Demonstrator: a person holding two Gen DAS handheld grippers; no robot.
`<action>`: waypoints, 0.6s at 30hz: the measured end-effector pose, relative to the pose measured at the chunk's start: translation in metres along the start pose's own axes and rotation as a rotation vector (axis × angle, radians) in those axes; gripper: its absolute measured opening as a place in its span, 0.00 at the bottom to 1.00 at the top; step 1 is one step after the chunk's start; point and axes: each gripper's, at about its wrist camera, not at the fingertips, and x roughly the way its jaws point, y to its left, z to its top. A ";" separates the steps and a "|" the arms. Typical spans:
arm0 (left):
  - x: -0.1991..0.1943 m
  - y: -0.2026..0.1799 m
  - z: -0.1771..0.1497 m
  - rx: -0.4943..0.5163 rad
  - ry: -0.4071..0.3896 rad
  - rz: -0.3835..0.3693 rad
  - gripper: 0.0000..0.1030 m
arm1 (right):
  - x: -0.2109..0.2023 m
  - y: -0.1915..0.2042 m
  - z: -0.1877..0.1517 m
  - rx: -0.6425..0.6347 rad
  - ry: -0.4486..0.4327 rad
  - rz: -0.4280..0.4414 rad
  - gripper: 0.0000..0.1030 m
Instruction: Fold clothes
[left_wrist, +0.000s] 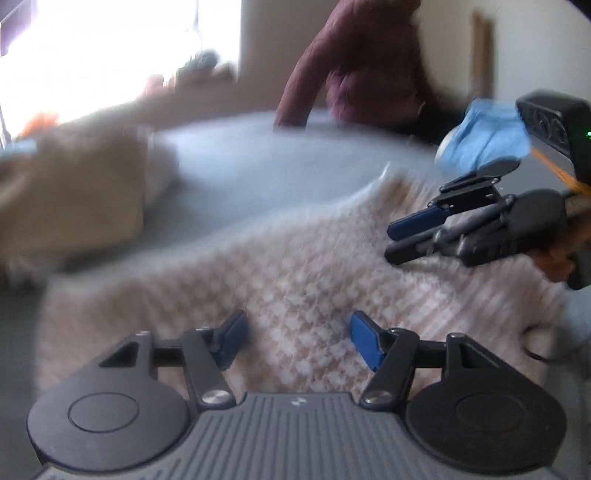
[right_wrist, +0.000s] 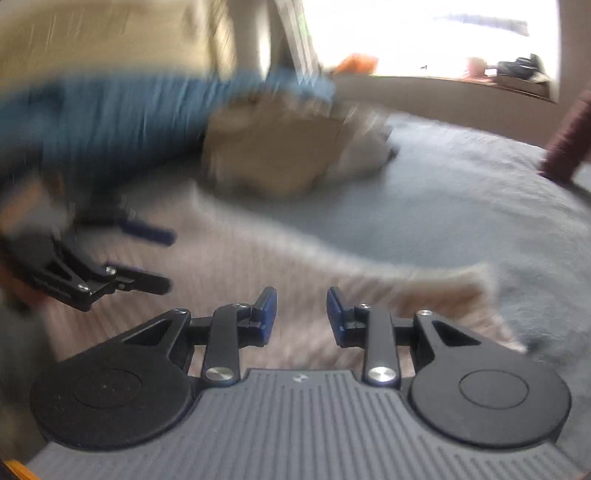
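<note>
A beige and white patterned knit garment (left_wrist: 295, 273) lies spread on a grey-blue bed cover (left_wrist: 258, 170). My left gripper (left_wrist: 295, 338) is open and empty just above the garment's near part. My right gripper (right_wrist: 301, 314) is open and empty over a ribbed part of the same garment (right_wrist: 236, 258). The right gripper also shows in the left wrist view (left_wrist: 395, 240), at the garment's right side, jaws apart. The left gripper shows at the left of the right wrist view (right_wrist: 166, 258), open. Both views are blurred by motion.
A pile of tan and cream clothes (left_wrist: 74, 195) lies on the bed to the left, also in the right wrist view (right_wrist: 288, 155). A person in a maroon sweater (left_wrist: 362, 62) is at the far side. A bright window (right_wrist: 424, 37) is behind. A blue glove (left_wrist: 484, 136) is on the hand.
</note>
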 end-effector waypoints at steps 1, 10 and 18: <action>0.007 -0.001 -0.004 -0.008 -0.004 0.016 0.68 | 0.015 0.002 -0.008 -0.023 0.033 -0.020 0.27; 0.003 -0.011 0.020 0.044 0.000 0.106 0.68 | -0.005 -0.021 0.005 0.054 -0.041 -0.127 0.22; 0.001 -0.029 0.035 0.090 -0.074 0.120 0.67 | -0.001 -0.054 0.003 0.304 -0.071 -0.092 0.24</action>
